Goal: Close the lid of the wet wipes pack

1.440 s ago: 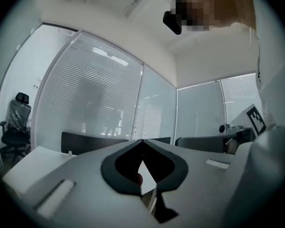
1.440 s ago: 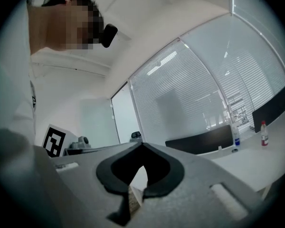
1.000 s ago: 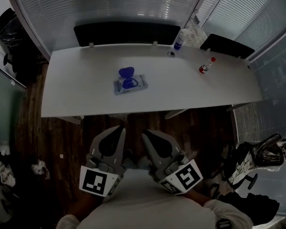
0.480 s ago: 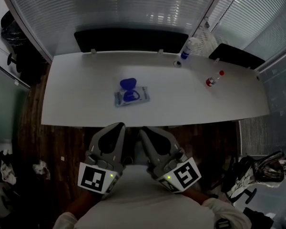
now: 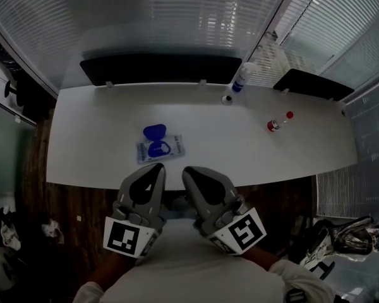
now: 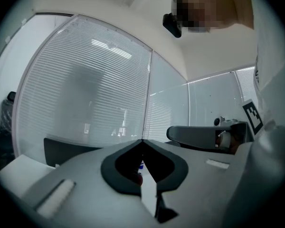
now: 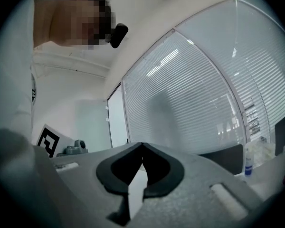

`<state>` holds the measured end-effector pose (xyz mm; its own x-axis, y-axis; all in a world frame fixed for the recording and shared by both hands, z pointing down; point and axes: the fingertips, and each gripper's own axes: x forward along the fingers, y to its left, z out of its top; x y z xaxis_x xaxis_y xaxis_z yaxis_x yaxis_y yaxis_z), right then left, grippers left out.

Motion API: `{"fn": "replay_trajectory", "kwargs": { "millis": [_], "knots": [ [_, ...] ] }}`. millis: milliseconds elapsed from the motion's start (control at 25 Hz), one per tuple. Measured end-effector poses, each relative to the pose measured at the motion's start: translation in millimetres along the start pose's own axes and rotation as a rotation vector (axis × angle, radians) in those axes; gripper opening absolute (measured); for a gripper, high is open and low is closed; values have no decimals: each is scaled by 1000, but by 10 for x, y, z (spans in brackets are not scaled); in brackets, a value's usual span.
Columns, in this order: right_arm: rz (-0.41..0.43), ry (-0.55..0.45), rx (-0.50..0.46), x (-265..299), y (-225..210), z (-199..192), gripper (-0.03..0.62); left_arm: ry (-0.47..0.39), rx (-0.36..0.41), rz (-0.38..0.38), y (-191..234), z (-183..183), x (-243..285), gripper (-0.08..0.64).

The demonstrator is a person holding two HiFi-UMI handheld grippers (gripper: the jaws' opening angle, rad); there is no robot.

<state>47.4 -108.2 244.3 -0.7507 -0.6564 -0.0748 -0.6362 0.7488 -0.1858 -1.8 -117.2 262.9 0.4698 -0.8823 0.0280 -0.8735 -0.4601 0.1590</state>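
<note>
The white counter (image 5: 82, 156) lies ahead of me. My left gripper (image 5: 153, 173) and right gripper (image 5: 192, 176) hang just short of its near edge, jaws shut on nothing, probably because I'm not yet within reach. The wet wipes pack (image 5: 161, 149) sits just inside that edge, its blue lid (image 5: 154, 132) flipped open.
</note>
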Motion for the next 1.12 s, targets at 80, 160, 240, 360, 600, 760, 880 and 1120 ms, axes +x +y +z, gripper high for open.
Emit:
{"fn": "replay_trajectory", "kwargs": {
  "millis": [80, 160, 240, 360, 600, 760, 880, 1120],
  "knots": [
    [8, 8, -5, 21, -82, 15, 0, -3, 5, 1, -12, 38, 109, 3],
    [16, 14, -19, 50, -142, 36, 0, -7, 9, 7, -6, 72, 182, 3],
    [22, 16, -25, 117, -190, 40, 0, -16, 7, 9, 36, 100, 242, 3],
    [25, 4, -42, 216, -205, 68, 0, -23, 13, 2, 91, 124, 277, 3],
    [16, -16, -62, 415, -210, 135, 0, -28, 12, -14, 233, 188, 309, 3],
    [4, -10, -63, 518, -220, 101, 0, -24, 33, -34, 318, 209, 317, 3],
    [0, 8, -59, 603, -204, 54, 0, -21, 30, -32, 407, 213, 305, 3],
    [-4, 42, -49, 749, -230, -37, 0, 29, 13, -20, 565, 67, 334, 3]
  ]
}}
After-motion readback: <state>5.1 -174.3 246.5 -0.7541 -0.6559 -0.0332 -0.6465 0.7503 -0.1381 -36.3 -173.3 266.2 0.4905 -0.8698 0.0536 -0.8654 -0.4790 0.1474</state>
